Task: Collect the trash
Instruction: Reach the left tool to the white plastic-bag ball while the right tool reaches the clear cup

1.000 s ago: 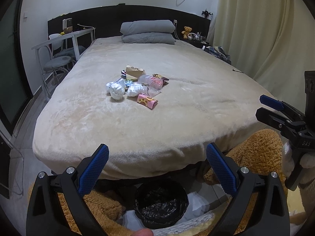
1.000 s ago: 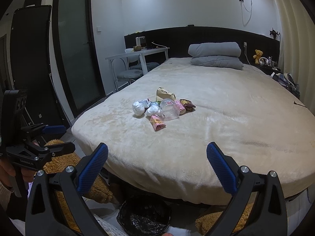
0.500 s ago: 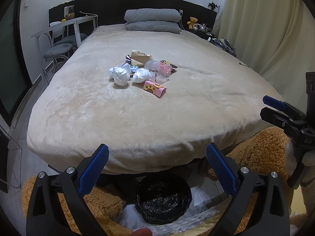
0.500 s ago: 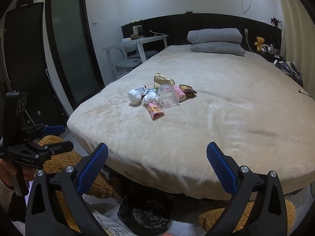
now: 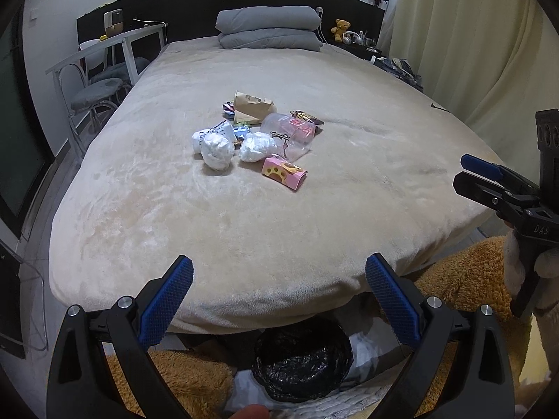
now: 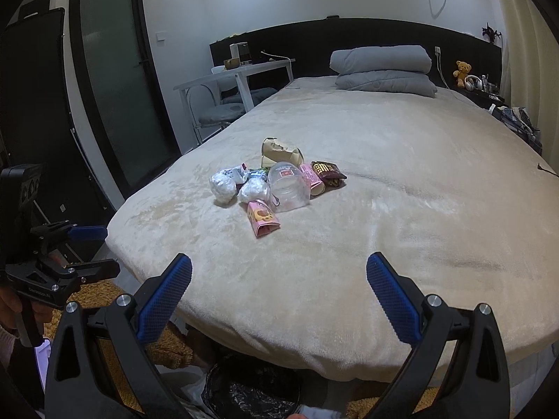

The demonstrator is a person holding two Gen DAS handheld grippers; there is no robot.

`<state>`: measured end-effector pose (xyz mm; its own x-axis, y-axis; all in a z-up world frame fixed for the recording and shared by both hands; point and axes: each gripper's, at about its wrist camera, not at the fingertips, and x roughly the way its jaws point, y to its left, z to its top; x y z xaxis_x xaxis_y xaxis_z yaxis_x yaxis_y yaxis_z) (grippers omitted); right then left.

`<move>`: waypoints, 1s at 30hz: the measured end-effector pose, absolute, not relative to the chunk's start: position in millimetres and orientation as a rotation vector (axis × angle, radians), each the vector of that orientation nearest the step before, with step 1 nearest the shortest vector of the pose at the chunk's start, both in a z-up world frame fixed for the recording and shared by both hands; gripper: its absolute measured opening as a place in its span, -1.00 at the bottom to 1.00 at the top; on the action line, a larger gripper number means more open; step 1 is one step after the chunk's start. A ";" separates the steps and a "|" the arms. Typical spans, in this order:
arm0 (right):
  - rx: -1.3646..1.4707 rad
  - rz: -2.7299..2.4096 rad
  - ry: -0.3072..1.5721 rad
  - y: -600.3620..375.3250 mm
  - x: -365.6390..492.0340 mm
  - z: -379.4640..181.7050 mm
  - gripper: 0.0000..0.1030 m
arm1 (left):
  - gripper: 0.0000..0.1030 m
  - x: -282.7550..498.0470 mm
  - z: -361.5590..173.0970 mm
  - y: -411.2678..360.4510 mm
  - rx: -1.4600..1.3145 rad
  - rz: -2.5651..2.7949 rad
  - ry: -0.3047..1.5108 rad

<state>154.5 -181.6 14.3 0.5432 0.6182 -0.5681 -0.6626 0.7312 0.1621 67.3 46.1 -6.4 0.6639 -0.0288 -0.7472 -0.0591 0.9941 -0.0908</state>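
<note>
A pile of trash lies on the beige bed (image 5: 314, 227): white crumpled wads (image 5: 217, 150), a pink wrapper (image 5: 283, 171), a clear plastic cup (image 5: 288, 132), a torn brown paper bag (image 5: 253, 106) and a dark snack packet (image 6: 327, 173). A bin with a black liner (image 5: 302, 361) stands on the floor at the bed's foot. My left gripper (image 5: 279, 300) is open and empty, above the bin, short of the pile. My right gripper (image 6: 279, 296) is open and empty over the bed's near edge; it also shows in the left wrist view (image 5: 471, 174).
Grey pillows (image 5: 269, 31) lie at the headboard. A white desk and chairs (image 5: 101, 80) stand left of the bed. Curtains (image 5: 471, 52) hang on the right. A brown plush rug or toy (image 5: 468, 286) lies on the floor by the bin.
Both grippers have risen and moved forward toward the bed, so the trash pile looks nearer. Both stay open and empty.
</note>
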 end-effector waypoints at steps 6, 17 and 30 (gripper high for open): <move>-0.082 0.780 0.636 -166.1 176.8 17.8 0.93 | 0.88 87.0 -7.4 50.4 -0.073 0.021 0.864; -0.065 0.815 0.668 -144.8 220.6 11.9 0.93 | 0.88 125.9 -8.4 65.6 -0.018 0.026 0.893; -0.050 0.852 0.771 -104.4 293.5 -17.4 0.93 | 0.88 193.0 -35.1 102.4 -0.005 -0.004 0.944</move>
